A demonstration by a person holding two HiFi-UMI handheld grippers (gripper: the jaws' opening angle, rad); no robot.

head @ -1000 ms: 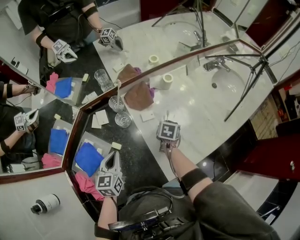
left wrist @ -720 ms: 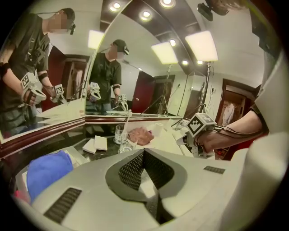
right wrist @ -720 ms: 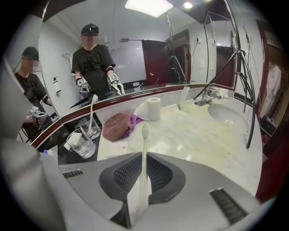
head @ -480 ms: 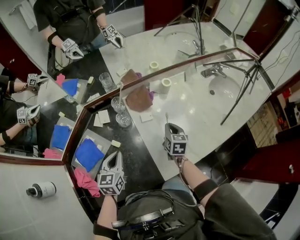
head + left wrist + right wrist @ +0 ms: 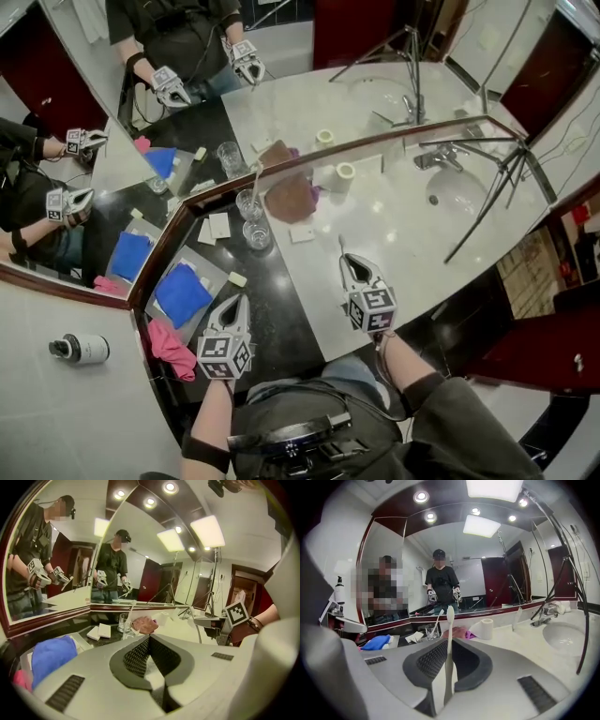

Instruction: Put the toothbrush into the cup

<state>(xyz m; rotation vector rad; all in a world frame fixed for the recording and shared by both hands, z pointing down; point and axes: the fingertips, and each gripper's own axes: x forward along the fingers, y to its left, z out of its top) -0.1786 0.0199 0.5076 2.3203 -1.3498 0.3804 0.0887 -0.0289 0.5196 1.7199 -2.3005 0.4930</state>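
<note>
Gripping a slim white toothbrush [image 5: 449, 654] between its pads, bristle end up, my right tool [image 5: 349, 265] hangs above the pale marble stretch of the bench [image 5: 403, 230]. My left tool [image 5: 234, 302] is clenched on nothing, over the black stone stretch of the same bench.

Ahead of the right tool and to its left stand two clear glass cups [image 5: 256, 234], one behind the other, close under the wide wall mirror [image 5: 309, 94]. The farther cup [image 5: 249, 203] carries another pale brush leaning on its rim. A crumpled brown cloth [image 5: 289, 197] lies just right of that farther cup, and a white paper roll [image 5: 345, 172] stands further right. A small white card [image 5: 302, 233] lies flat on the bench between the right tool and the cups.

Left of my left tool lie a blue cloth [image 5: 183, 292] and a pink cloth [image 5: 169, 345]. Far right of the right tool there is a white basin [image 5: 459, 192] with a chrome tap [image 5: 436, 157], and black tripod legs [image 5: 492, 183] stand over it. Recessed ceiling lights [image 5: 421, 497] glow overhead.
</note>
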